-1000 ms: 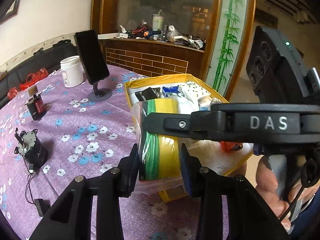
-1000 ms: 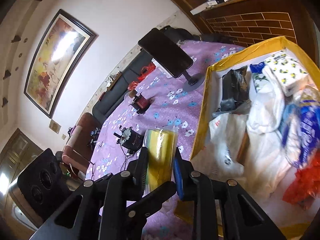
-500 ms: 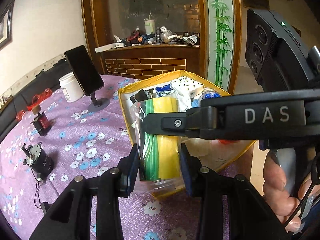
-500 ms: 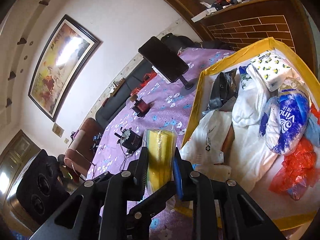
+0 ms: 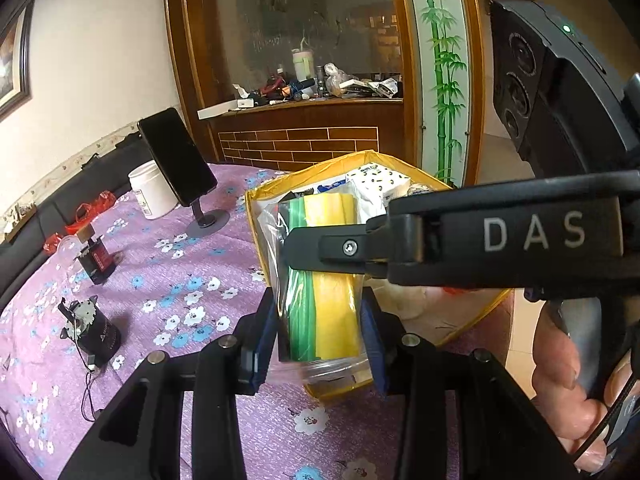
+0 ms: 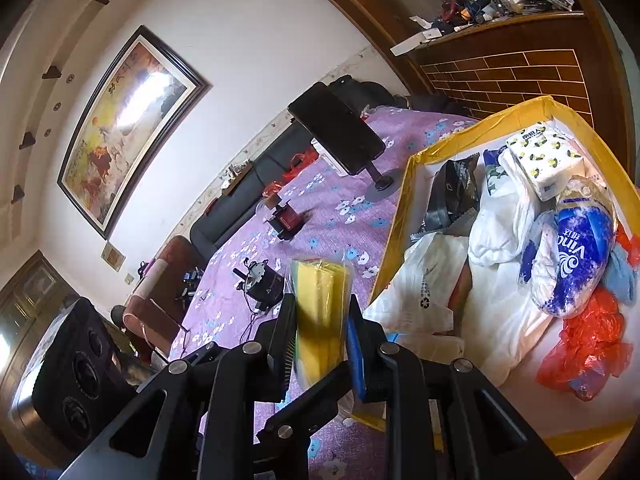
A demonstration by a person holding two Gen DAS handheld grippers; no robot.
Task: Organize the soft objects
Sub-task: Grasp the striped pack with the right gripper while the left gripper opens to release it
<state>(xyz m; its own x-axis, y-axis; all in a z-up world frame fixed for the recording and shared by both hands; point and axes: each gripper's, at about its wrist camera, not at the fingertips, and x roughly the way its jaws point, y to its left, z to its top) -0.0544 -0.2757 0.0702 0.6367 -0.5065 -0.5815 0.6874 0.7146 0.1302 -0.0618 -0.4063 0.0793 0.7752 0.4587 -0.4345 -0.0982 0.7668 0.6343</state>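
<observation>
Bagged cloths [image 5: 320, 296] – long axis upright – were clamped by both the left tool [image 5: 320, 334] and right tool [image 6: 322, 334], just short of the yellow box [image 6: 394, 216] at the bench edge.

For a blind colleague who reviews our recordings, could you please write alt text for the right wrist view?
The right gripper pinches a yellow pack in clear plastic, beside a yellow box holding white bags, tissue packs and a red bag. The box sits on a purple floral tablecloth with a phone on a stand; the left gripper holds the pack from below.
</observation>
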